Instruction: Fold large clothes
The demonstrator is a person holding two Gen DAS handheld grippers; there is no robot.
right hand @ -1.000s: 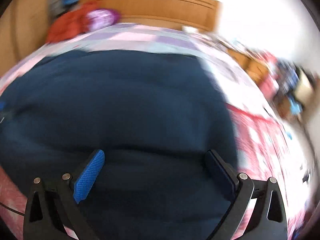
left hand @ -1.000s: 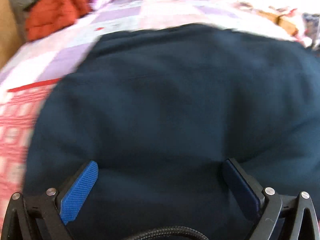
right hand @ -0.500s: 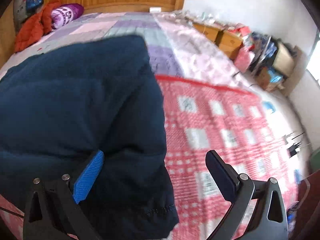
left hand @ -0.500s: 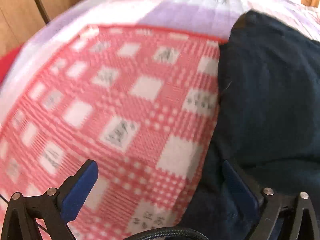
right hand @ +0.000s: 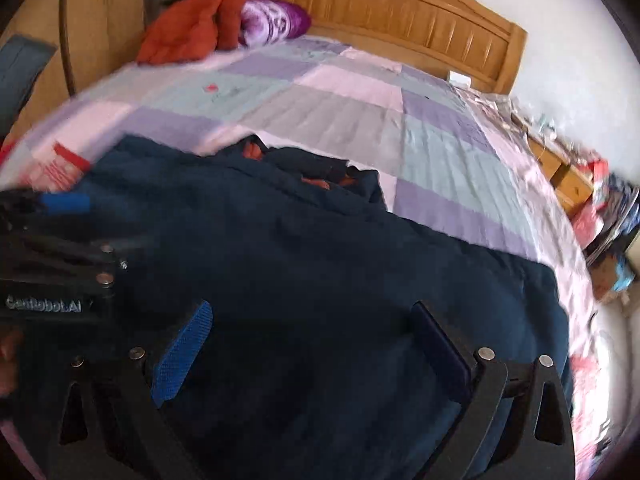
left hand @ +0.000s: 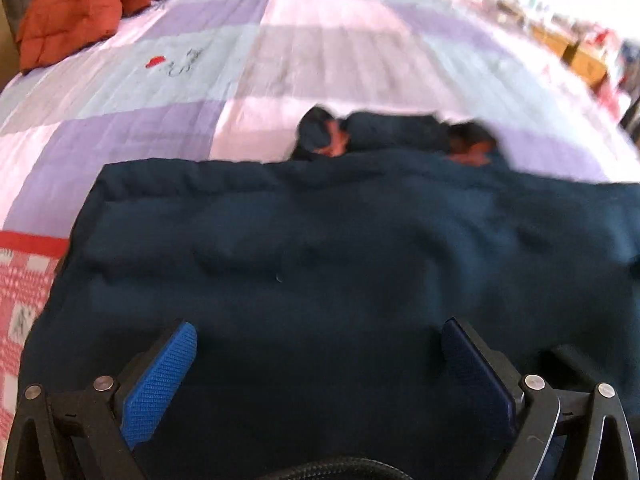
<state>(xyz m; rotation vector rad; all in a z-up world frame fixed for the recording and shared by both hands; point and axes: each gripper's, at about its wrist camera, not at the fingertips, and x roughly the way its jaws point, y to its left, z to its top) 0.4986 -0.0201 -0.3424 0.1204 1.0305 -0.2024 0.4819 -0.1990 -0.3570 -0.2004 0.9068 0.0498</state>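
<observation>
Navy jacket [left hand: 340, 264] flat on bed [left hand: 320, 60]

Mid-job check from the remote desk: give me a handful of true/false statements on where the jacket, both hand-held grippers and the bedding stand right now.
1. The navy jacket lies spread on the bed quilt. True.
2. The left hand-held gripper is clamped on a sleeve. False: its jaws stand wide open above the jacket, holding nothing.
3. The right hand-held gripper is open. True.
4. An orange-red lining shows at the jacket's far edge. True.
5. The red padded garment lies on top of the jacket. False: it sits far off by the headboard, beside a purple pillow.
6. The right wrist view does not show the left hand-held gripper. False: it appears at that view's left edge.
</observation>
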